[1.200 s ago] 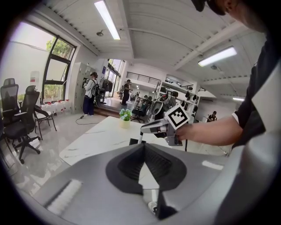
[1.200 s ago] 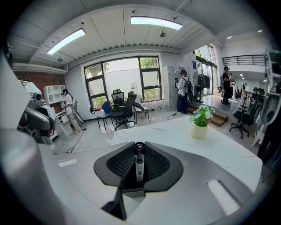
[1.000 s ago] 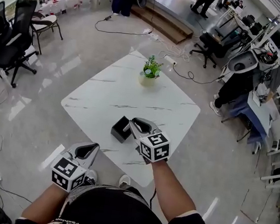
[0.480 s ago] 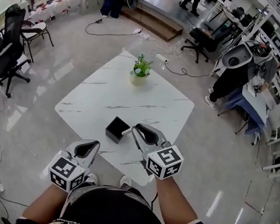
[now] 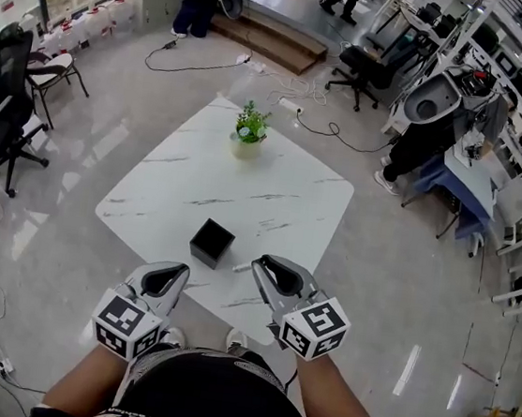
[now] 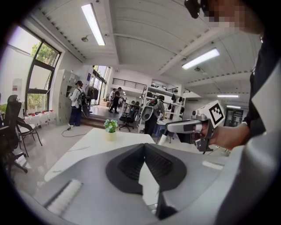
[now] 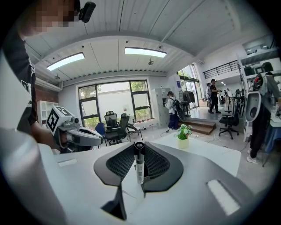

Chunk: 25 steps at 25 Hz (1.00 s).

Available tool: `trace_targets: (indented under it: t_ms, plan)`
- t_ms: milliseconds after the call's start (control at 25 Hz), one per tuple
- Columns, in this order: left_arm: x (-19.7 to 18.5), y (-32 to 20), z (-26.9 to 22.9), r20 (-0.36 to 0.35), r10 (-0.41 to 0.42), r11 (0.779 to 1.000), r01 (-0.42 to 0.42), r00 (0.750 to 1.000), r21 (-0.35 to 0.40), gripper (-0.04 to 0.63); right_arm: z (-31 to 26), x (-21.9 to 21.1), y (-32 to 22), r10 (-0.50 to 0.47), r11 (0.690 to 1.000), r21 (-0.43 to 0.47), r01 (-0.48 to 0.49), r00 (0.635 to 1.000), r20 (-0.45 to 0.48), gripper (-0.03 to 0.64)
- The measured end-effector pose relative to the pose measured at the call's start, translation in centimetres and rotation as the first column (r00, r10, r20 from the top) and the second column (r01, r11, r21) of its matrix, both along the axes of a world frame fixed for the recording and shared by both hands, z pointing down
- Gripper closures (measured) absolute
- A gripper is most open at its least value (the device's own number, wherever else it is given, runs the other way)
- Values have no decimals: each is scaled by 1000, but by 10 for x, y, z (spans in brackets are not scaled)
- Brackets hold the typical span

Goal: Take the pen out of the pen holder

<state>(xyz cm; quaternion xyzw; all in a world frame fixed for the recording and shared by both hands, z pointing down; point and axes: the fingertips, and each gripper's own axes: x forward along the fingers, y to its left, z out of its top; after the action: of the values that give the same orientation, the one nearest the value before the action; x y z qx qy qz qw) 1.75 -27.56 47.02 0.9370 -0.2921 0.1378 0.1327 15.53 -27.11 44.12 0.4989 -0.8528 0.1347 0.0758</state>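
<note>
1. Right gripper view: the right gripper [image 7: 139,148] has its jaws clamped on the pen [image 7: 139,169], which stands upright between them, black end uppermost.
2. Head view: the pen's pale end pokes from that gripper's tip above the white marble table [image 5: 283,182]. The pen is outside the black pen holder [image 5: 211,242], just beside it at about 4 o'clock.
3. Left gripper view: the left gripper [image 6: 144,147] has its jaws pressed together with nothing between them.
4. Head view: the left gripper hovers over the table's near edge, at about 7 o'clock from the pen holder.
5. Head view: a potted plant [image 5: 248,135] stands on the table at 12 o'clock from the pen holder, well apart from it.
</note>
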Motion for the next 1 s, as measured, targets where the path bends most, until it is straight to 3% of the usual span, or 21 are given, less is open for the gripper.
trace_targets:
  t_ms: [440, 1000]
  plan:
    - [14, 1, -6, 8, 50, 999, -50, 999, 10, 538, 5, 11, 26, 37, 999, -7, -37, 999, 18, 551]
    - [16, 8, 1, 6, 48, 999, -48, 999, 1, 538, 25, 11, 36, 38, 998, -46, -38, 999, -4, 551]
